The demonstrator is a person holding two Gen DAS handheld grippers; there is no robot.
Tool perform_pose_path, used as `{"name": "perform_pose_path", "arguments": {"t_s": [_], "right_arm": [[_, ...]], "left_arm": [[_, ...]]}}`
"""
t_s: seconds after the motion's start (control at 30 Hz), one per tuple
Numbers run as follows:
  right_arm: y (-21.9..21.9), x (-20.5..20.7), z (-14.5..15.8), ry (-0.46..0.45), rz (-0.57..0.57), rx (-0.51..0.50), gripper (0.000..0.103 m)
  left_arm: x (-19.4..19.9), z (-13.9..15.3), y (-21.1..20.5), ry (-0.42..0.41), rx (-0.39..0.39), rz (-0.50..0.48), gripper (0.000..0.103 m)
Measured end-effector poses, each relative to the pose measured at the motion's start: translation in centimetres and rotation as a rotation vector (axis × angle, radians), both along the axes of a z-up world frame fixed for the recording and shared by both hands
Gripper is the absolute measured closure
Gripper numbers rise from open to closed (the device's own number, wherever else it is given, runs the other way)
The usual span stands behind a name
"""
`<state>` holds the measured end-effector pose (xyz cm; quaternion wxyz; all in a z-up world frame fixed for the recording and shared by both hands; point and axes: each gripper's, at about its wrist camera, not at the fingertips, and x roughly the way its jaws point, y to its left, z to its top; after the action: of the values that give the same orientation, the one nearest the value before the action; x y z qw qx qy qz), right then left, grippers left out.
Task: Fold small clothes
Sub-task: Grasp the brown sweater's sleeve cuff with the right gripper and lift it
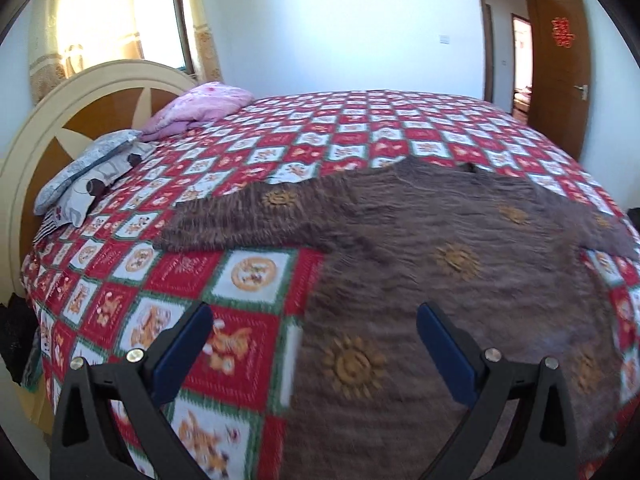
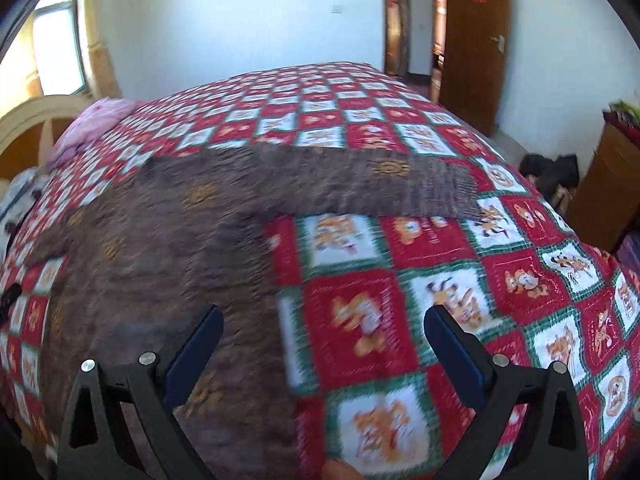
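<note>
A brown long-sleeved top (image 1: 440,248) with gold sun motifs lies spread flat on the bed, sleeves out to both sides. It also shows in the right wrist view (image 2: 168,232), with one sleeve (image 2: 380,188) reaching right. My left gripper (image 1: 314,320) is open and empty above the top's left edge near the hem. My right gripper (image 2: 322,322) is open and empty above the top's right edge. Neither touches the cloth.
The bed has a red, white and green checked cartoon cover (image 1: 248,148). Pillows (image 1: 88,172) and a pink quilt (image 1: 200,106) lie by the round headboard (image 1: 52,128). An open wooden door (image 1: 560,72) stands at the far right. A cabinet (image 2: 604,184) and dark bags (image 2: 552,172) are right of the bed.
</note>
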<state>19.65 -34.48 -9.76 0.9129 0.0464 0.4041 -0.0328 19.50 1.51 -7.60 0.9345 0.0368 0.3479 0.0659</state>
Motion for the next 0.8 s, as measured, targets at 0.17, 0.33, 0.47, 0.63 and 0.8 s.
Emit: {"name": "perform_pose_path", "arguments": {"t_s": [0.17,0.33,0.47,0.63,0.8], "right_arm": [[-4.7,4.1,-0.3,0.011,-0.132,0.037,0.012],[-9.2,8.3,-1.2,0.049,-0.208,0.088,0.035],[-12.7,11.0,-2.2,0.067,-0.264,0.141,0.037],[-15.7,13.1,-3.7,0.106,-0.288,0.211,0.045],[-16.5,14.2,-4.3,0.098,-0.288,0.203,0.047]], "left_arm": [[3.6,-1.1,1.2,0.013,0.017,0.059,0.0],[7.0,-2.1,1.8,0.039,0.034,0.082,0.0],[9.4,-2.7,2.3,0.043,0.059,0.114,0.0],[12.0,-3.7,3.2,0.053,0.088,0.169,0.0],[13.0,-4.8,4.3,0.071,0.07,0.205,0.0]]}}
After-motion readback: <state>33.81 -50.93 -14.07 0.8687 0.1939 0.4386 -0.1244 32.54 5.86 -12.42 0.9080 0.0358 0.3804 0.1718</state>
